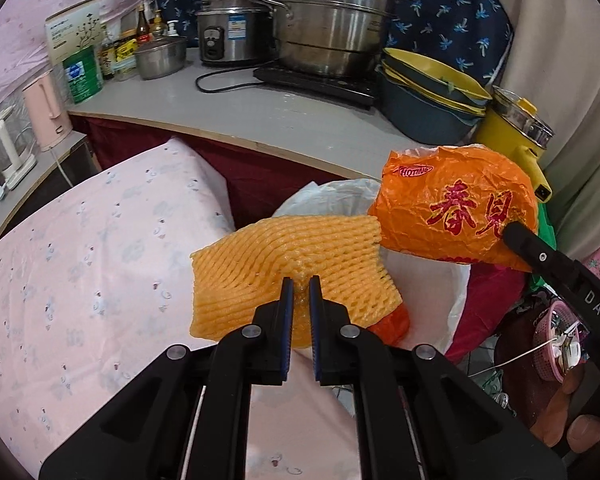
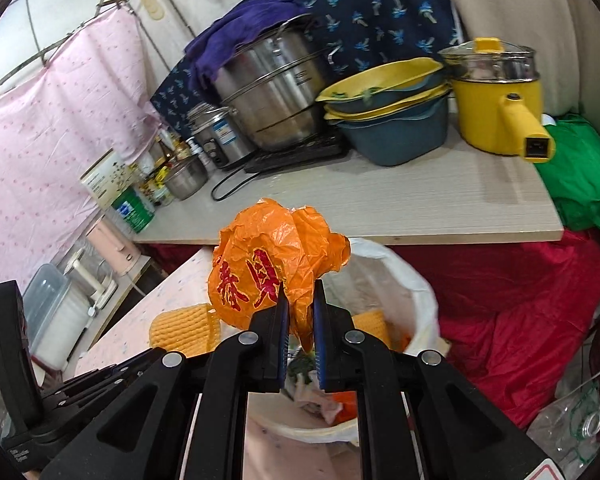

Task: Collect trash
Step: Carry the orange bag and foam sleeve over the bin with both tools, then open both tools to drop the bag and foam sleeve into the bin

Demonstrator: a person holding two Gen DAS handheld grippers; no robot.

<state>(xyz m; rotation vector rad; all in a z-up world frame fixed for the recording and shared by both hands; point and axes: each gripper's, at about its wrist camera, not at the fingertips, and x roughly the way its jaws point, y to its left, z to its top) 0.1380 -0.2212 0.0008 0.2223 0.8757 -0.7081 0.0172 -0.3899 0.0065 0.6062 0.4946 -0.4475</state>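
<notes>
My left gripper (image 1: 301, 286) is shut on a yellow foam fruit net (image 1: 288, 272), held in the air beside the pink-covered surface. My right gripper (image 2: 299, 298) is shut on a crumpled orange plastic bag (image 2: 276, 264) with red characters. That bag (image 1: 456, 204) hangs to the right of the net in the left wrist view, over the bin. Below both sits a trash bin lined with a white bag (image 2: 420, 292), its rim (image 1: 332, 194) showing behind the net. Inside it lie more foam net (image 2: 374, 322) and scraps. The foam net (image 2: 184, 330) also appears at lower left in the right wrist view.
A counter (image 2: 400, 204) beyond the bin carries steel pots (image 2: 276, 92), stacked basins (image 2: 392, 116), a yellow electric pot (image 2: 496, 96) and bottles. A pink-covered surface (image 1: 80, 260) lies on the left. Red cloth (image 2: 520, 312), a green bag (image 2: 584, 184) and a pink basket (image 1: 556, 340) crowd the right.
</notes>
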